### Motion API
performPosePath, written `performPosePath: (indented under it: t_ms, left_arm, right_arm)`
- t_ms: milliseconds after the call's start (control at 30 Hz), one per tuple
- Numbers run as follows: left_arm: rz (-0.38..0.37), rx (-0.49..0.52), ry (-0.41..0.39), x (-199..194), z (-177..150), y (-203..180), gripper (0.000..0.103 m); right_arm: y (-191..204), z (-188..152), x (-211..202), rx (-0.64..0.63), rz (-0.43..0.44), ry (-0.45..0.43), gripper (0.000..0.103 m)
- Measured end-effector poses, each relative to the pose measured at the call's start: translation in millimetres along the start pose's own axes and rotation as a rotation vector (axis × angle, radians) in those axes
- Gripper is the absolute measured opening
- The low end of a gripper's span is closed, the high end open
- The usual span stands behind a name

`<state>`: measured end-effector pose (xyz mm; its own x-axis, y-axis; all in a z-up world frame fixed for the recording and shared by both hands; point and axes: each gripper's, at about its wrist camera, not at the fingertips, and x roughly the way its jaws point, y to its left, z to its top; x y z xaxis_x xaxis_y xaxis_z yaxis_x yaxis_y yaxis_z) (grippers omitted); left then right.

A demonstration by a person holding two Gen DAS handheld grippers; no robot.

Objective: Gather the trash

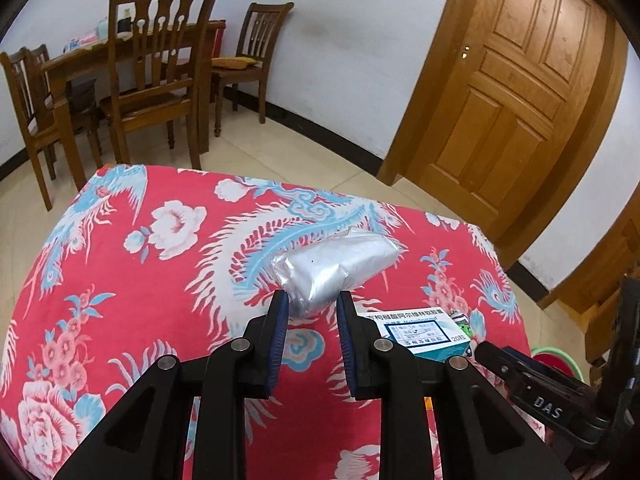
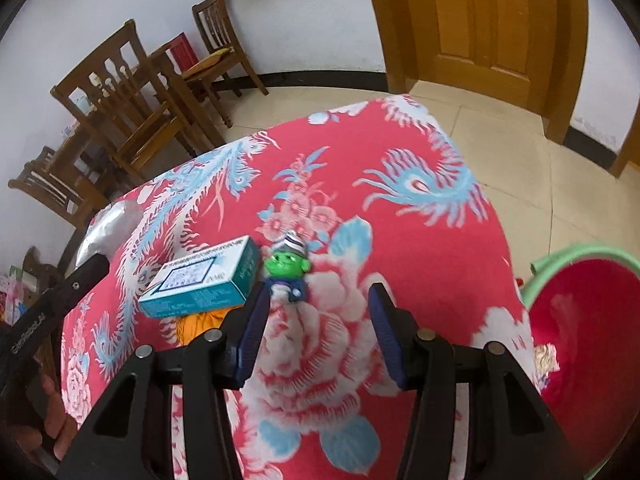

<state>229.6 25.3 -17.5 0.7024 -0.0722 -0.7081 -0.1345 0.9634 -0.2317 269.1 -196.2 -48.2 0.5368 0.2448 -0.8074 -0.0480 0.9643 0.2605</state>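
Observation:
A crumpled silver foil packet [image 1: 336,266] is held at its near end between the blue pads of my left gripper [image 1: 312,304], above the red floral tablecloth [image 1: 140,280]; it also shows in the right wrist view [image 2: 108,228]. A teal and white medicine box [image 1: 424,332] [image 2: 204,278] lies on the cloth, with a small green-faced toy figure [image 2: 288,266] beside it. My right gripper [image 2: 318,304] is open and empty, its left pad just by the toy. A bin with a red liner and green rim [image 2: 580,320] stands right of the table.
An orange scrap [image 2: 200,322] pokes out under the box. Wooden chairs [image 1: 160,80] and a dining table [image 1: 80,60] stand behind on the tiled floor. A wooden door [image 1: 512,80] is at the right. The table's far edge drops off beyond the packet.

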Motion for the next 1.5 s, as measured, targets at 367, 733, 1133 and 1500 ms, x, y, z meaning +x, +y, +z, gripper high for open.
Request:
performPosePath:
  t_ms: [367, 733, 1133, 1500]
  left_arm:
    - [-0.024, -0.014, 0.003, 2, -1, 4, 0.018]
    - [-0.010, 0.018, 0.032, 6, 2, 7, 0.021]
    - [0.062, 0.078, 0.067, 28, 33, 18, 0.060]
    - [-0.070, 0.119, 0.127, 74, 54, 15, 0.062]
  right_arm:
    - [19, 3, 21, -0.050, -0.032, 0.000, 0.044]
    - [10, -2, 12, -0.014, 0.010, 0.010, 0.025]
    - [-14, -13, -31, 0.049, 0.048, -0.043, 0.025]
    - [-36, -28, -51, 0.099, 0.034, -0.059, 0.026]
